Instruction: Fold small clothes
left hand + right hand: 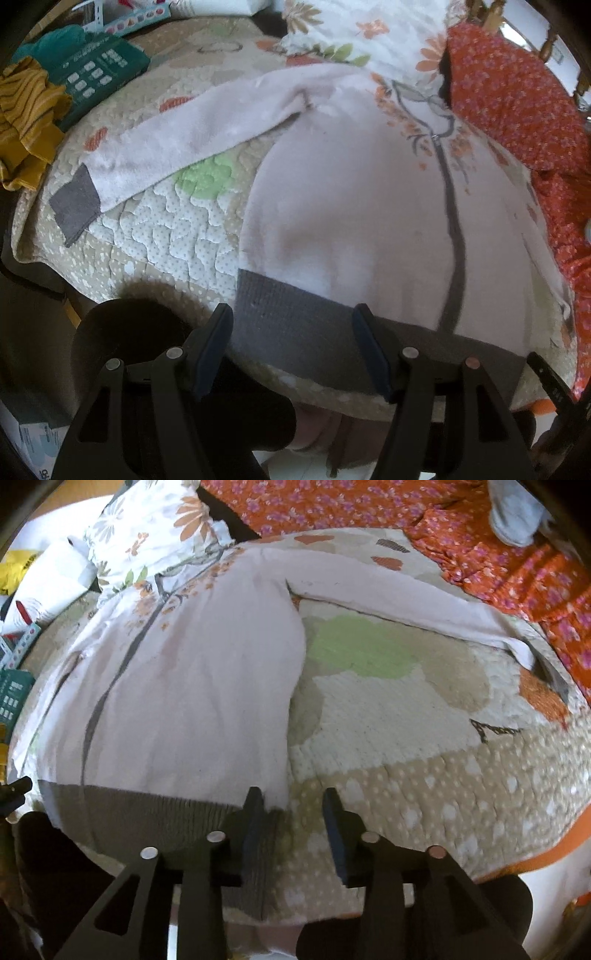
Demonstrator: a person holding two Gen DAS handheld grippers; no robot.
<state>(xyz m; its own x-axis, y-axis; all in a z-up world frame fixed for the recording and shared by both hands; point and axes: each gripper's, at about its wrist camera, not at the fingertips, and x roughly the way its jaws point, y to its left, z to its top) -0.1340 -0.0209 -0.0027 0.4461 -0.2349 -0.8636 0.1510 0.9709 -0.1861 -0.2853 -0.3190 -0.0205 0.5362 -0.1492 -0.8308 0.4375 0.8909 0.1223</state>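
You get soft, even daylight across the bed quilt [155, 236] in both views, with no hard glare. The pale jacket [351, 206] reads slightly washed out and smeared, and its zip line looks blurred. Both fisheye pictures bow strongly, and the corners fall to black. Your left tongs [293, 350] and right tongs [291, 830] sit as dark, underexposed shapes at the bottom, with a soft shadow on the quilt beside the left ones.
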